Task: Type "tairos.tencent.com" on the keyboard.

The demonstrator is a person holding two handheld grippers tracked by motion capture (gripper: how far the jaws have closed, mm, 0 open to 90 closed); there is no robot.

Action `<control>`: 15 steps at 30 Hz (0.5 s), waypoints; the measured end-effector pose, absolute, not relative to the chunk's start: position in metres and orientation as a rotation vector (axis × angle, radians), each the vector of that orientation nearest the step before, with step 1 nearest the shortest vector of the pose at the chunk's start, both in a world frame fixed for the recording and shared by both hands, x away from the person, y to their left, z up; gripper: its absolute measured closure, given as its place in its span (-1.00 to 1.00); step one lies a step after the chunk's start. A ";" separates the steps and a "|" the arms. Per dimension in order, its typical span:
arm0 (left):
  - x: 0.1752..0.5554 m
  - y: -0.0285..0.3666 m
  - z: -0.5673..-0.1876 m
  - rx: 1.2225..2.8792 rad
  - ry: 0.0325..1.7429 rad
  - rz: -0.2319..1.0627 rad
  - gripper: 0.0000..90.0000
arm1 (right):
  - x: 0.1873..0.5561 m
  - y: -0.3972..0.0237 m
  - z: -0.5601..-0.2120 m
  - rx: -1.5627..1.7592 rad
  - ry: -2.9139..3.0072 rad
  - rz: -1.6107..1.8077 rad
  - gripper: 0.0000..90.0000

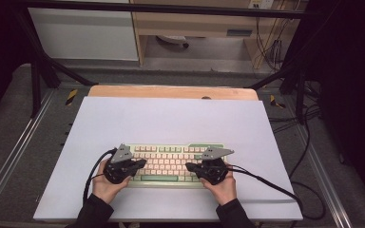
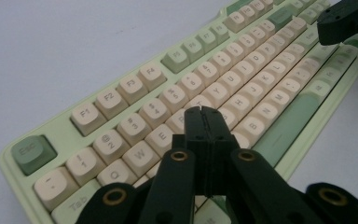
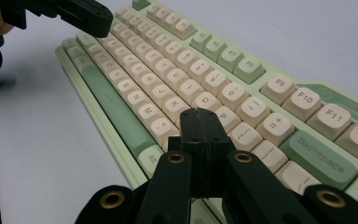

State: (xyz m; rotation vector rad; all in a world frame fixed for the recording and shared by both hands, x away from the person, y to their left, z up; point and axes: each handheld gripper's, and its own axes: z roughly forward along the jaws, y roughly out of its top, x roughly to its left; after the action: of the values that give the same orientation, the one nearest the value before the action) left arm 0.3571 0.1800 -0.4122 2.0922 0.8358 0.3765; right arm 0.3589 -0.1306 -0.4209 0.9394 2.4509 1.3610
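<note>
While clenched on nothing, both jaws of left gripper (image 1: pixel 142 163) and right gripper (image 1: pixel 188 166) over the keyboard (image 1: pixel 168 161).

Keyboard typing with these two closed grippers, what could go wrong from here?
1. The left gripper has shut jaws whose tip looks about as wide as one keycap, so it may press two neighbouring keys at once.
2. The keyboard lies loose on the smooth white sheet, so a slanted push might slide it.
3. The right gripper trails a cable that may tug its aim off.
</note>
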 end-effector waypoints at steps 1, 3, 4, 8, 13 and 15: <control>0.358 0.177 -0.412 2.095 0.833 0.375 1.00 | 0.359 -0.131 -0.421 0.939 2.451 1.362 1.00; 0.360 0.172 -0.413 2.098 0.827 0.371 1.00 | 0.358 -0.133 -0.422 0.943 2.450 1.361 1.00; 0.362 0.170 -0.413 2.102 0.825 0.374 1.00 | 0.357 -0.134 -0.422 0.946 2.448 1.363 1.00; 0.367 0.163 -0.415 2.110 0.827 0.375 1.00 | 0.357 -0.135 -0.422 0.942 2.449 1.364 1.00; 0.373 0.158 -0.418 2.118 0.839 0.374 1.00 | 0.357 -0.135 -0.422 0.939 2.446 1.367 1.00; 0.375 0.156 -0.420 2.121 0.843 0.375 1.00 | 0.357 -0.135 -0.422 0.939 2.448 1.367 1.00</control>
State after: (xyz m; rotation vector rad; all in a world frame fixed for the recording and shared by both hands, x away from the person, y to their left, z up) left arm 0.3749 0.1558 -0.4198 2.1211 0.8433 0.3750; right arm 0.3570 -0.1350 -0.4219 0.9386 2.4476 1.3665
